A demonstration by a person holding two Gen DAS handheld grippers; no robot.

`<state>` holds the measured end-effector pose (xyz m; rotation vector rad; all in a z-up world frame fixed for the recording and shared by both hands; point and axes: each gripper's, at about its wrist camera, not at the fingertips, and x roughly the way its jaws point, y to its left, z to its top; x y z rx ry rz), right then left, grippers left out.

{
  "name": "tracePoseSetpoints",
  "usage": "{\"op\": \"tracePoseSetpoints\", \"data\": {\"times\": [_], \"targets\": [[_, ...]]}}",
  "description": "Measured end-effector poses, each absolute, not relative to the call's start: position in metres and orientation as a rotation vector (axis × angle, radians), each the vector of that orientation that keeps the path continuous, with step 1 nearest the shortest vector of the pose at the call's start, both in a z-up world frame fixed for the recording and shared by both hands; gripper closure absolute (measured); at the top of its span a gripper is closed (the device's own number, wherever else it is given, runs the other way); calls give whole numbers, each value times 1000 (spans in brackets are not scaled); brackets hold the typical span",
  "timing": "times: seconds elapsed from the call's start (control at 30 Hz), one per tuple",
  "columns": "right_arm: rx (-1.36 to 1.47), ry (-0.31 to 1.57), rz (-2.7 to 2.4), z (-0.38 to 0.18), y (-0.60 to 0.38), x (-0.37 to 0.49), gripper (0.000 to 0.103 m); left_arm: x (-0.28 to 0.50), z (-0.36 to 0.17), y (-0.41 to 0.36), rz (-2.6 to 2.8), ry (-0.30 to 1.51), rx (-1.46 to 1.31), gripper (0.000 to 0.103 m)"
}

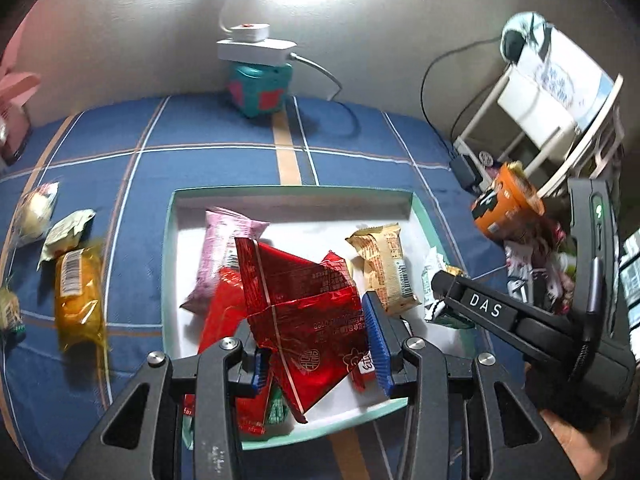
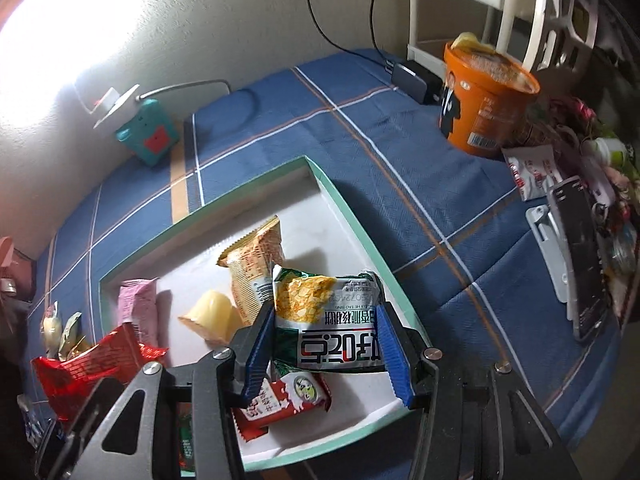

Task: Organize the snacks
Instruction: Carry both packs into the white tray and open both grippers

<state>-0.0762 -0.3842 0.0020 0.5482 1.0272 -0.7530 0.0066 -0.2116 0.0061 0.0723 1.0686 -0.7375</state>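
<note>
A shallow white tray with a mint-green rim (image 1: 170, 236) lies on the blue plaid cloth; it also shows in the right wrist view (image 2: 352, 220). My left gripper (image 1: 320, 350) is shut on a shiny red foil packet (image 1: 304, 304) and holds it over the tray's near half. My right gripper (image 2: 326, 350) is shut on a white-and-green snack packet (image 2: 332, 316) above the tray's near right part. The tray holds a pink packet (image 1: 224, 248), an orange-beige packet (image 1: 384, 268), a yellow wedge (image 2: 212, 316) and a red-and-white packet (image 2: 284, 404).
Loose snacks lie left of the tray: an orange-yellow packet (image 1: 78, 292) and pale wrapped ones (image 1: 38, 212). An orange instant-noodle cup (image 2: 484, 100) stands at the right by a white rack (image 1: 560, 128). A teal box with a power strip (image 1: 258, 80) sits by the wall.
</note>
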Motion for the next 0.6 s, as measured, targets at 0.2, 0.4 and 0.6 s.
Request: {"op": "tracePoseSetpoints", "data": {"times": [0.2, 0.4, 0.6], "targets": [[520, 1016, -739, -5, -388, -67, 50, 16, -6, -227, -731, 1063, 98, 60], [502, 1014, -743, -9, -391, -63, 50, 29, -8, -232, -723, 1051, 79, 60], [489, 1022, -747, -12, -395, -62, 50, 39, -12, -237, -713, 1045, 63, 59]]}}
